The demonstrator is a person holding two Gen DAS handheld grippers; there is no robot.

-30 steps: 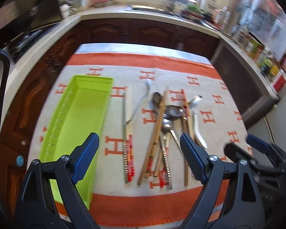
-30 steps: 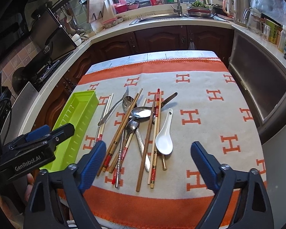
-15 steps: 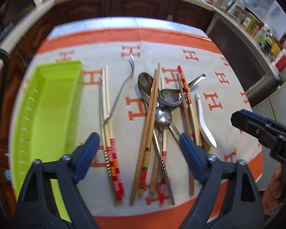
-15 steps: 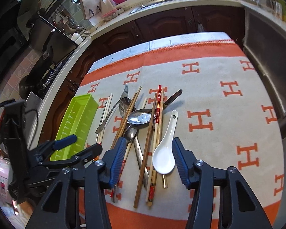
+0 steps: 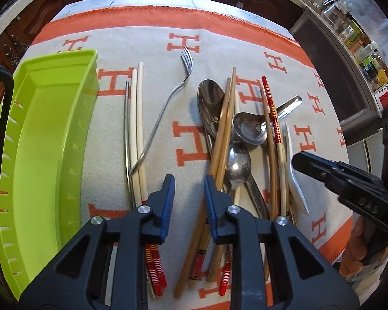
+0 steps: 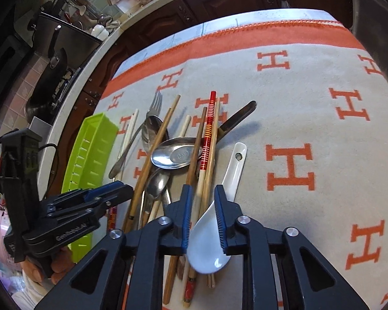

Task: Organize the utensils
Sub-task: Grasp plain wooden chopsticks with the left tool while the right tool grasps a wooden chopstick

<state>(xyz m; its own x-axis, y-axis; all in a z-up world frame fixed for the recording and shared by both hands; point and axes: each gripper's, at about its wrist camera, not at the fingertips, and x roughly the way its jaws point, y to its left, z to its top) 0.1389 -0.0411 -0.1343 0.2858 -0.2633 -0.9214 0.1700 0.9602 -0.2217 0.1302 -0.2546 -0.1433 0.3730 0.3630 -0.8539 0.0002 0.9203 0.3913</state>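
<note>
**Both grippers low over the utensil pile, fingers narrowed**

The left gripper (image 5: 187, 199) hangs just above the cream blanket with orange H letters (image 5: 152, 49) that covers the table. Its blue-padded fingers (image 5: 168, 196) stand narrow, with only bare blanket in the gap between them; they hold nothing. The right pad sits against the lower part of a pair of plain brown wooden chopsticks (image 5: 223, 129), though contact cannot be told for certain.

At 9 o'clock in the left wrist view lies the long lime-green plastic tray (image 5: 38, 142), empty. Just beside it, toward the centre, lie two cream chopsticks with red-striped ends (image 5: 138, 129) and a thin steel fork (image 5: 168, 100) crossing them at its handle end.

The main heap lies at 2 o'clock from the left gripper: a large steel spoon (image 5: 209, 100), a steel soup spoon with a shallow bowl (image 5: 249, 129), a smaller steel spoon (image 5: 238, 165) and a red-and-gold striped chopstick (image 5: 271, 111), all overlapping.

The right gripper (image 6: 203, 219) is narrowed around the white ceramic soup spoon (image 6: 207, 248), whose bowl lies at 6 o'clock and whose handle points toward 1 o'clock. The fingers (image 6: 221, 217) flank the neck of the spoon; whether they actually pinch it cannot be told.
</note>
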